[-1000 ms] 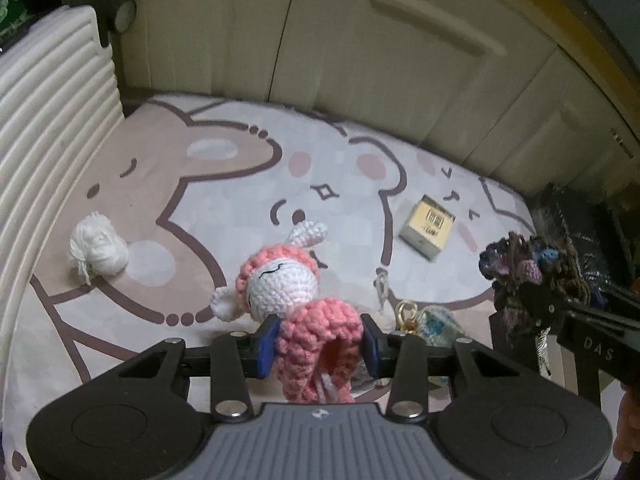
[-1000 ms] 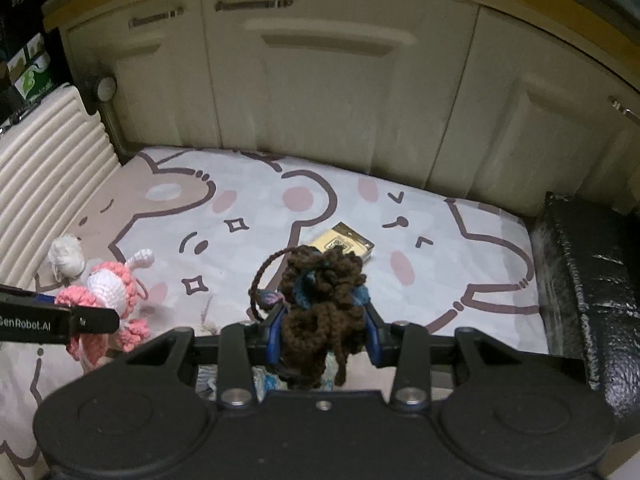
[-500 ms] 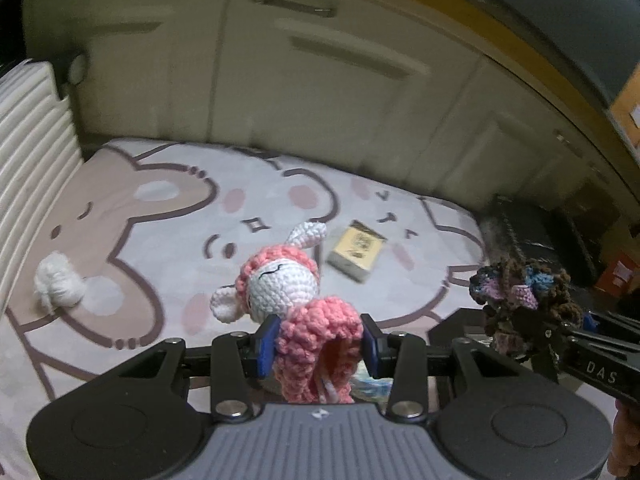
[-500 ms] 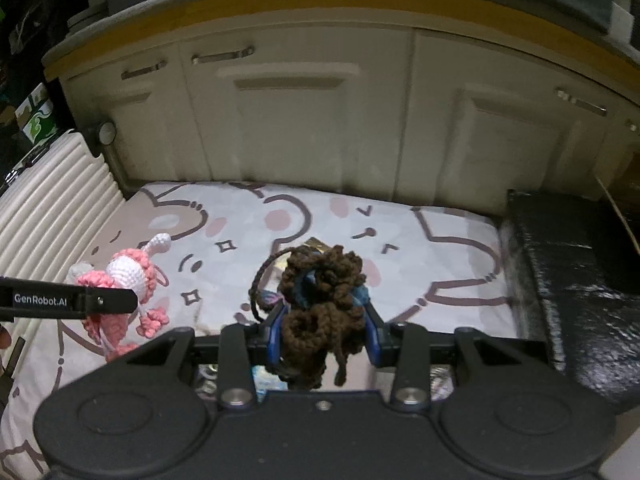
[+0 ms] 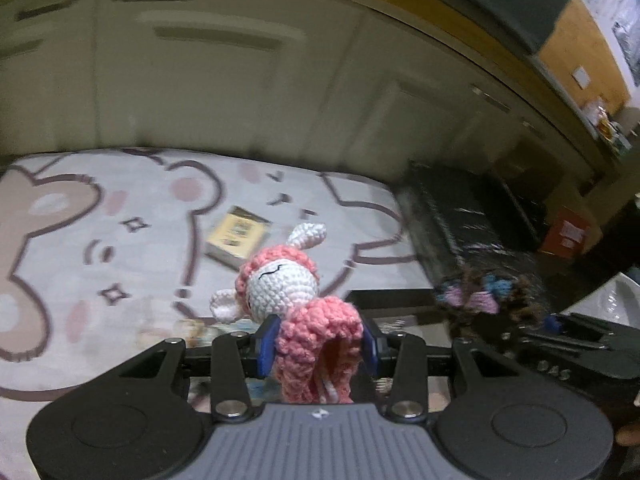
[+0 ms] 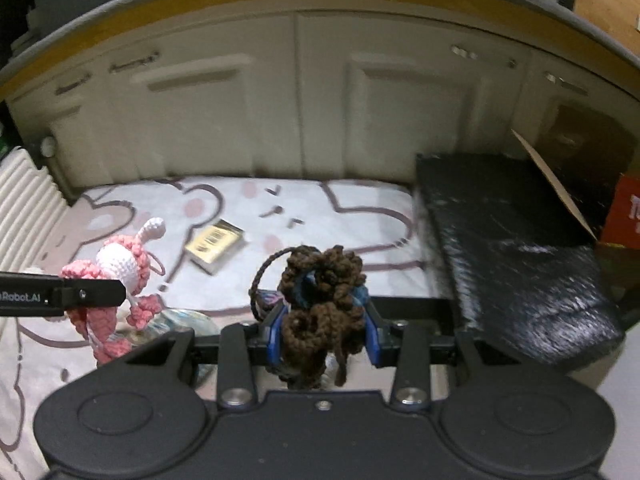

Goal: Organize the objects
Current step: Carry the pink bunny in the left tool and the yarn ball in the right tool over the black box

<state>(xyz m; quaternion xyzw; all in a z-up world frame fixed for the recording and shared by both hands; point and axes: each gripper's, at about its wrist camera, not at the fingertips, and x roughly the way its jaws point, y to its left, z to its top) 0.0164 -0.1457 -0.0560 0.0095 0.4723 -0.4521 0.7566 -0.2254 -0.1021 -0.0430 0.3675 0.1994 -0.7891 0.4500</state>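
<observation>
Pink crochet doll pinched between left fingers; brown crochet bundle between right fingers.

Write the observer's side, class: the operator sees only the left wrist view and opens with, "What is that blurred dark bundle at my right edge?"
Observer: It is a brown crochet piece with blue yarn inside, clamped in the right gripper.
Operator: Is anything hanging off it?
Observer: A thin dark cord loop sticks out on its left side.
Operator: What is below my pink doll?
Observer: The pink doll has two legs that dangle under the left gripper.
</observation>
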